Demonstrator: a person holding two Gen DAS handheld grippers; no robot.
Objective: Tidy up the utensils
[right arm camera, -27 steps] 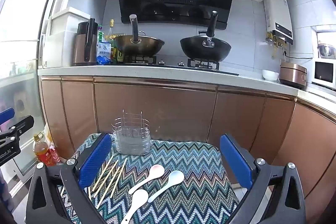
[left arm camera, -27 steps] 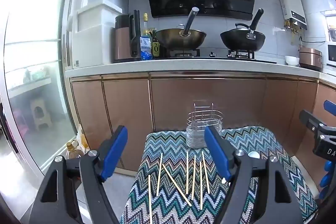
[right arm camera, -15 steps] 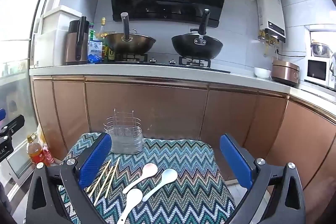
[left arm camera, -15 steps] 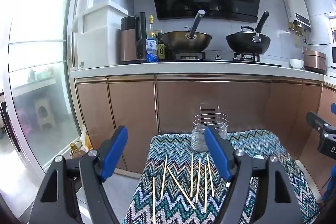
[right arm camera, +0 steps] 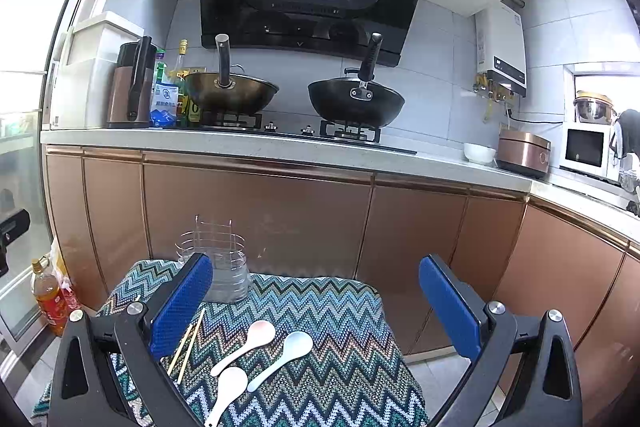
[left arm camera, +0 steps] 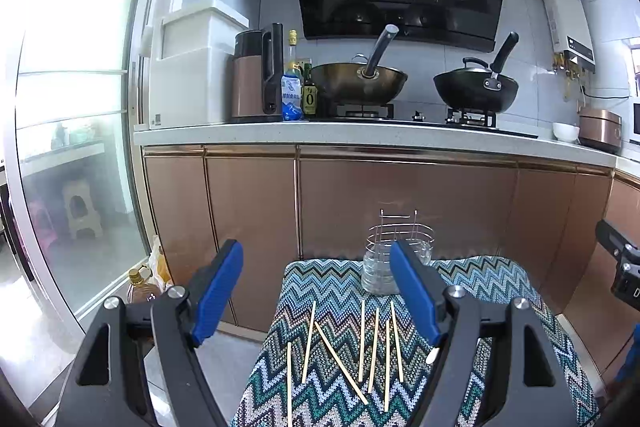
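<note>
The left gripper (left arm camera: pixel 316 291) is standing with its jaws wide apart and nothing between the blue pads. Beyond and below the gap, seven wooden chopsticks (left arm camera: pixel 362 345) are lying loose on the zigzag-patterned cloth (left arm camera: pixel 492 283); most are running roughly parallel away from the jaws, and one is lying slantwise across the group. The wire utensil holder (left arm camera: pixel 394 259) is standing upright at the far end of the cloth, partly hidden behind the right-hand pad.

The right gripper (right arm camera: pixel 316 303) is likewise holding its jaws fully apart and gripping nothing. Between and below its pads, three pale spoons (right arm camera: pixel 256 351) are lying on the cloth with handles pointing toward the camera; two are side by side, the third nearer and to the left. Two chopsticks are showing just beside the left-hand pad. The holder is sitting beyond that same pad, well clear of the spoons.
</note>
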